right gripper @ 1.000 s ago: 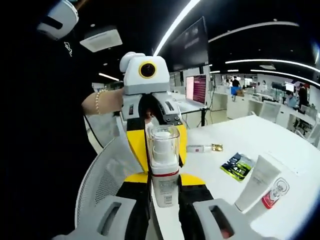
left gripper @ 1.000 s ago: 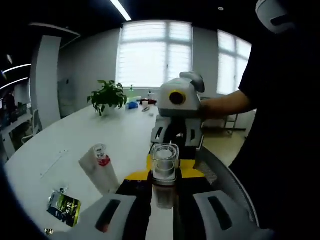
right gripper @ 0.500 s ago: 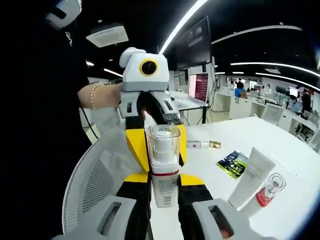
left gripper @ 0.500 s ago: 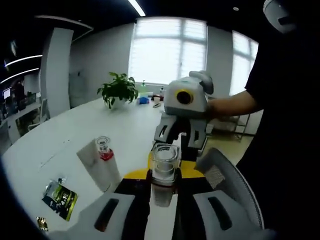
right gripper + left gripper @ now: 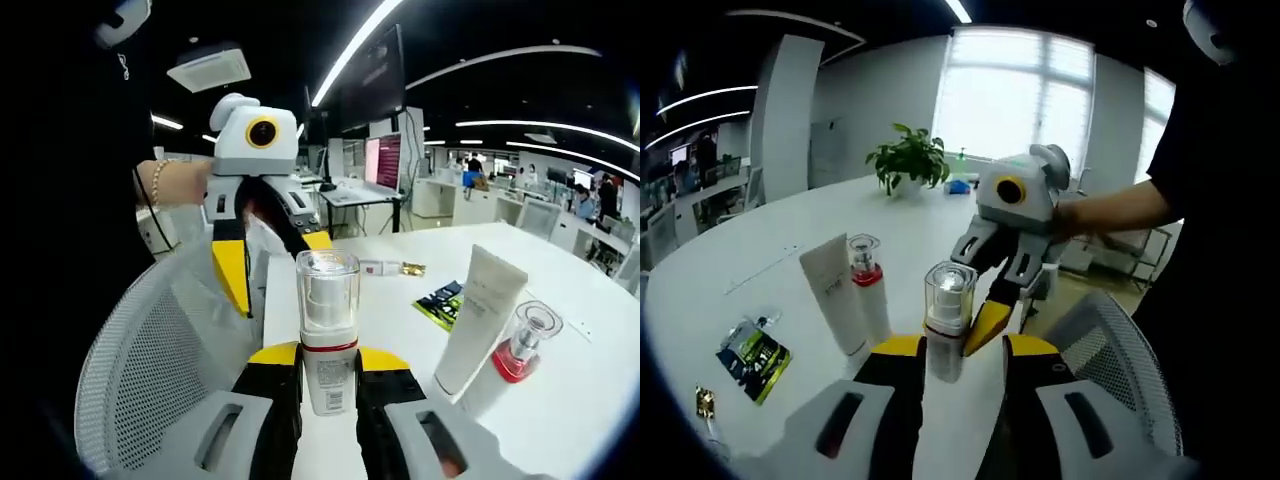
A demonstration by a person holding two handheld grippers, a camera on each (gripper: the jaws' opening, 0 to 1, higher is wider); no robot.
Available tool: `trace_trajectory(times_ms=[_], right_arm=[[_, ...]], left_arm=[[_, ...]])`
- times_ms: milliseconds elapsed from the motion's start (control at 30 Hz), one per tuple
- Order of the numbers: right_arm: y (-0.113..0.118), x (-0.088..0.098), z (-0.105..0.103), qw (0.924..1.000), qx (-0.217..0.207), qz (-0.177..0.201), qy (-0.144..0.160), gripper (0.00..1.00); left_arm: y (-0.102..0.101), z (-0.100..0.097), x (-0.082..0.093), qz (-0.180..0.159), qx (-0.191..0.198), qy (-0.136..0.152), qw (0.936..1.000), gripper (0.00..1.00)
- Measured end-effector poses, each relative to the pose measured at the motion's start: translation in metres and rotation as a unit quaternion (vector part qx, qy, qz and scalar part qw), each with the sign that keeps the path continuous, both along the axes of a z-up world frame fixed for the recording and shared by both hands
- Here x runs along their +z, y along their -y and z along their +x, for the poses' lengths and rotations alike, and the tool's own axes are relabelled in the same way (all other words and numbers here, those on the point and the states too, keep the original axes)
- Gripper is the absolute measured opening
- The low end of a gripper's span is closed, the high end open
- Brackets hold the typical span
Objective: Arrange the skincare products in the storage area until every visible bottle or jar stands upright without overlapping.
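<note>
Pump bottle (image 5: 328, 330) sits clamped in your right gripper (image 5: 328, 375); left gripper (image 5: 262, 262) gapes empty. Lower it straight, beside the white tube (image 5: 478, 320), not touching.

A white table (image 5: 760, 270) carries a potted plant (image 5: 908, 160) at its far end, before a bright window (image 5: 1015, 95). A white mesh chair (image 5: 150, 370) stands against the table's edge. A lit monitor (image 5: 383, 163) stands beyond the table.
</note>
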State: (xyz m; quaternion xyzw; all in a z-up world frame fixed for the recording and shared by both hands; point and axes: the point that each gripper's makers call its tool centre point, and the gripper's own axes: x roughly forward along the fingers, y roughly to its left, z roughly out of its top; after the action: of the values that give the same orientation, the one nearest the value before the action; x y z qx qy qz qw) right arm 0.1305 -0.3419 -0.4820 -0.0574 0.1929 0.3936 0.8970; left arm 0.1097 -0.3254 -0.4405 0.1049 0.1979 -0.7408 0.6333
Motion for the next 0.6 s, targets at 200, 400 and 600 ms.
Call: trace_trajectory(times_ms=[200,400,600], right_arm=[[0.021,-0.022,0.014,0.9998,-0.019,-0.004,-0.005,0.1],[0.03,-0.038,0.024,0.9996,-0.026,-0.012,0.003,0.1],[0.04,-0.054,0.032,0.9991,-0.04,-0.01,0.008,0.1]], left_arm=[[-0.007,0.011,-0.002,-0.006,0.057,-0.018,0.9982,0.35],[-0.019,0.023,-0.005,0.0,0.105,-0.018,0.9943,0.49],[-0.029,0.036,-0.01,0.001,0.145,-0.019,0.9892,0.62]])
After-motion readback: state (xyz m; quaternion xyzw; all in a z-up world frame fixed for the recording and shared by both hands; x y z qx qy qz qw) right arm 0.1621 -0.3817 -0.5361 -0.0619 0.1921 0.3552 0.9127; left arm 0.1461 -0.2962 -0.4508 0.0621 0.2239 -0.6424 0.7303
